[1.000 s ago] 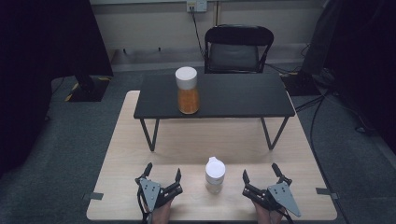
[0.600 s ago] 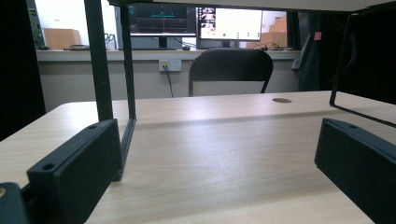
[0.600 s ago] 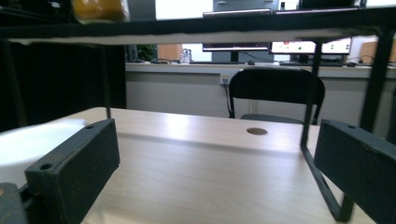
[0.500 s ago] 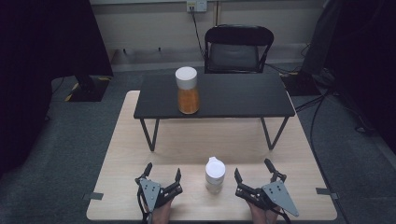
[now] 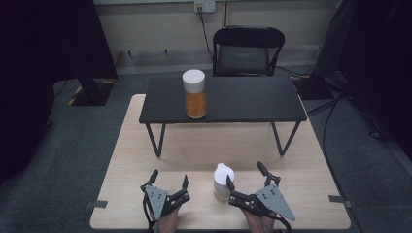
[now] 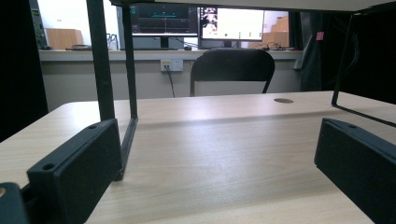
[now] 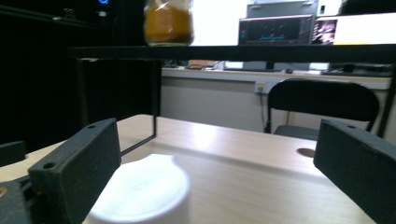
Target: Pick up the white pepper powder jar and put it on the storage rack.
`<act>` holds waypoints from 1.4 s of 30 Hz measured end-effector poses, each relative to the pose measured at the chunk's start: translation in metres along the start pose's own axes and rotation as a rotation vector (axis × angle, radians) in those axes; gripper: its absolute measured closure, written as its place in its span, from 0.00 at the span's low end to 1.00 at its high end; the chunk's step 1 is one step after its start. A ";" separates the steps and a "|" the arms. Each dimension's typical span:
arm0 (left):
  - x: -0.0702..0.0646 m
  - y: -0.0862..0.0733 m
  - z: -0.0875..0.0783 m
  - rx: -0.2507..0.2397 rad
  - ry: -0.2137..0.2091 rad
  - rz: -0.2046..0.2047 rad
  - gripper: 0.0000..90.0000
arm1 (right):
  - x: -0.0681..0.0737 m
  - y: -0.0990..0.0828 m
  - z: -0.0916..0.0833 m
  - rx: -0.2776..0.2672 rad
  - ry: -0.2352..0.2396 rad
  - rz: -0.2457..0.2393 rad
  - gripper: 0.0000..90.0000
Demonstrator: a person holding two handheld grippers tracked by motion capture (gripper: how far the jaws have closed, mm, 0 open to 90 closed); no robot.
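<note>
A small white bottle [image 5: 223, 181] stands on the wooden table [image 5: 194, 145] near its front edge. My right gripper [image 5: 244, 173] is open just to the right of it and angled toward it, its left finger close beside the bottle. In the right gripper view the bottle's white cap [image 7: 140, 191] sits low and blurred by the left jaw of that gripper [image 7: 215, 140], not between the jaws. My left gripper [image 5: 169, 176] rests open to the left of the bottle; its own view shows this gripper [image 6: 217, 135] with bare wood between the jaws.
A low black table [image 5: 243, 99] stands across the far half of the wooden table, carrying a white-lidded jar [image 5: 195, 94] of orange contents, also seen in the jar [image 7: 168, 21] from below. Its thin legs [image 6: 105, 60] come down ahead of me. A black chair [image 5: 248, 51] stands behind.
My right gripper has shifted left and turned toward the white bottle, bringing its left finger up beside it. The left gripper and the bottle have stayed put.
</note>
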State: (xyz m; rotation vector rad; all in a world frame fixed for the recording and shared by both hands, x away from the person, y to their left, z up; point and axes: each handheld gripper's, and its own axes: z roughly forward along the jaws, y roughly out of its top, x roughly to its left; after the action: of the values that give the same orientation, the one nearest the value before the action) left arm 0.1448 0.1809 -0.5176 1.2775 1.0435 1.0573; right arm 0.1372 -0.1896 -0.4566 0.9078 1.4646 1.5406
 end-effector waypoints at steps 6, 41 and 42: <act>-0.001 0.000 0.000 0.001 0.004 0.000 0.00 | 0.009 -0.004 0.004 0.000 0.058 -0.020 0.01; -0.001 0.000 0.000 0.001 0.004 0.001 0.01 | 0.020 -0.026 0.022 0.119 0.081 0.005 0.29; -0.001 0.000 0.000 0.001 0.004 0.001 0.01 | 0.020 -0.026 0.022 0.119 0.080 0.004 0.31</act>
State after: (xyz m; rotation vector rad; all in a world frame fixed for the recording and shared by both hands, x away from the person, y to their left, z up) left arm 0.1447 0.1803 -0.5175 1.2770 1.0463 1.0606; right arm 0.1510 -0.1625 -0.4818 0.9283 1.6270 1.5211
